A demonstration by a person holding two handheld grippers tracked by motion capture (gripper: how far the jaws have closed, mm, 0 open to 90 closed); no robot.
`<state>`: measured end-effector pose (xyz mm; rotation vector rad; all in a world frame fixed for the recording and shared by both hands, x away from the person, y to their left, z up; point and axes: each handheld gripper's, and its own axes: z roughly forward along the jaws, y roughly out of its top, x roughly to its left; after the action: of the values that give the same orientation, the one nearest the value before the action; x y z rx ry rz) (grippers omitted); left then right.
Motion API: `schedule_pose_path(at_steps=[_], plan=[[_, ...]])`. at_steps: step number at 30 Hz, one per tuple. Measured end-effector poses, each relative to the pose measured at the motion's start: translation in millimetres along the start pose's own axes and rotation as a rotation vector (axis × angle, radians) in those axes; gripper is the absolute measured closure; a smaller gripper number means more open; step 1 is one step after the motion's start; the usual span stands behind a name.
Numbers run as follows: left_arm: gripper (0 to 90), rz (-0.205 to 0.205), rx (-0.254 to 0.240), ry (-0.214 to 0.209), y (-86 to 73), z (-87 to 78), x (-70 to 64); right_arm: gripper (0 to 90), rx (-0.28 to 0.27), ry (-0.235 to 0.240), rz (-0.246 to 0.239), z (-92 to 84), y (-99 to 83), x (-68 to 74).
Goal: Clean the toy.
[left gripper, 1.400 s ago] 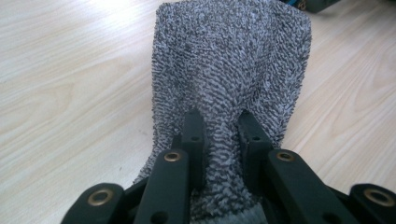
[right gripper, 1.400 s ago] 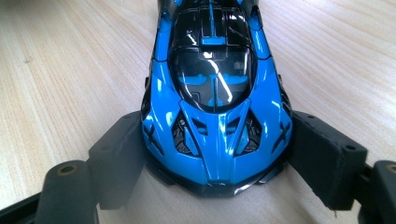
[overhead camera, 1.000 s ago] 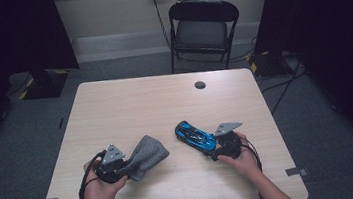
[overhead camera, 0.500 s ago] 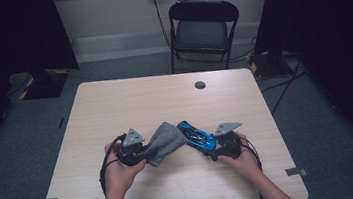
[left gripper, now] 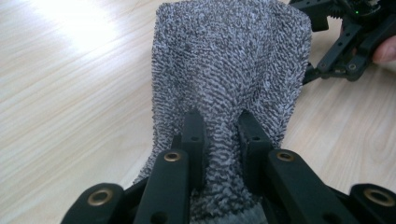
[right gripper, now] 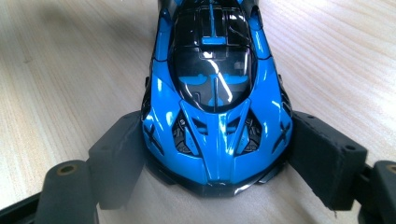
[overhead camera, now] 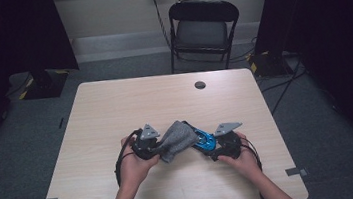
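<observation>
left tongs (left gripper: pixel 219 140): i am pinching a grey knitted cloth (left gripper: pixel 229 70) between them, the jaws pressed tight on its near end, the fabric bunching up between the two black jaws
cloth: it is lying draped ahead of my left tongs, its far end spreading wide over the bench (left gripper: pixel 60 70); in the high view the cloth (overhead camera: pixel 175 140) is sitting between my two hands and reaching the nose-end side of the blue car, its edge lying over or right against the car, which of the two i cannot tell
right tongs (right gripper: pixel 219 154): i am gripping a blue toy car (right gripper: pixel 215 93) with them, the jaws standing wide and pressing on both flanks of one end of the car
toy car: it is resting on the bench, pointing away from my right tongs; in the high view the car (overhead camera: pixel 203 139) is lying just right of the cloth, near the front middle of the bench
left hand (overhead camera: pixel 134 167): it is holding the left tongs (overhead camera: pixel 145 144) low over the bench
right hand (overhead camera: pixel 244 157): it is holding the right tongs (overhead camera: pixel 220 147) at the bench, well inside the right edge
bench: i am working at a pale wood top, with a small dark round spot (overhead camera: pixel 200 84) far back
behind the bench: a black folding chair (overhead camera: pixel 203 23) is standing by the wall
</observation>
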<state>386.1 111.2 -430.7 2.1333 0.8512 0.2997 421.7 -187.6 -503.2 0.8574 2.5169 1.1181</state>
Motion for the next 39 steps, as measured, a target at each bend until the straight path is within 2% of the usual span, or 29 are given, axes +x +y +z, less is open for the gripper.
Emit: schedule_pose_path(at_steps=[4, 7, 11, 15, 17, 19, 24, 25, 26, 27, 28, 29, 30, 31, 34, 39], plan=[[76.6, 0.002, -0.003, -0.006, 5.5, 7.1, -4.4, 22.1, 0.0, 0.0, -0.001, 0.0, 0.0, 0.0], [76.5, 0.022, 0.001, -0.006, 10.2, 12.5, -7.5, 22.1, 0.0, 0.0, 0.0, 0.0, 0.0, 0.0], [76.5, 0.02, 0.002, -0.015, 12.2, 18.4, -11.2, 22.1, 0.0, 0.0, -0.001, 0.0, 0.0, 0.0], [76.4, 0.053, 0.015, -0.015, 16.2, 28.6, -17.3, 22.2, 0.0, 0.0, -0.001, 0.0, 0.0, 0.1], [76.4, 0.045, 0.015, -0.021, 16.7, 30.7, -18.5, 22.2, 0.0, 0.0, -0.001, 0.0, 0.0, 0.1], [76.4, 0.076, 0.04, -0.007, 20.6, 39.7, -22.1, 22.2, 0.0, 0.0, -0.001, 0.0, 0.0, 0.1], [76.3, 0.114, 0.065, -0.002, 25.3, 53.9, -31.0, 22.2, -0.001, 0.0, -0.001, -0.1, -0.1, 0.2], [76.1, 0.143, 0.083, 0.004, 27.5, 61.2, -36.4, 22.2, 0.0, -0.001, -0.001, -0.1, -0.1, 0.2], [76.0, 0.143, 0.083, 0.004, 27.5, 61.2, -36.4, 22.2, 0.0, -0.001, -0.001, -0.1, -0.1, 0.2], [76.0, 0.175, 0.1, 0.011, 29.4, 67.6, -40.8, 22.2, 0.0, -0.001, -0.001, -0.1, -0.1, 0.3], [75.9, 0.175, 0.1, 0.011, 29.4, 67.6, -40.8, 22.2, 0.0, -0.001, 0.0, -0.2, -0.1, 0.4], [76.0, 0.207, 0.118, 0.026, 30.7, 72.6, -44.9, 22.2, -0.001, -0.001, -0.002, -0.1, -0.1, 0.3], [76.0, 0.207, 0.118, 0.026, 30.7, 72.6, -44.9, 22.2, -0.001, -0.001, -0.002, -0.1, -0.1, 0.3], [75.9, 0.226, 0.138, 0.04, 31.5, 76.3, -47.9, 22.3, -0.001, -0.001, -0.004, -0.1, -0.1, 0.4], [75.9, 0.238, 0.148, 0.041, 31.8, 78.6, -48.5, 22.3, -0.001, -0.001, -0.002, -0.1, -0.1, 0.4], [75.8, 0.212, 0.144, 0.046, 30.9, 80.6, -44.2, 22.4, -0.001, 0.0, -0.004, -0.1, -0.1, 0.3]])
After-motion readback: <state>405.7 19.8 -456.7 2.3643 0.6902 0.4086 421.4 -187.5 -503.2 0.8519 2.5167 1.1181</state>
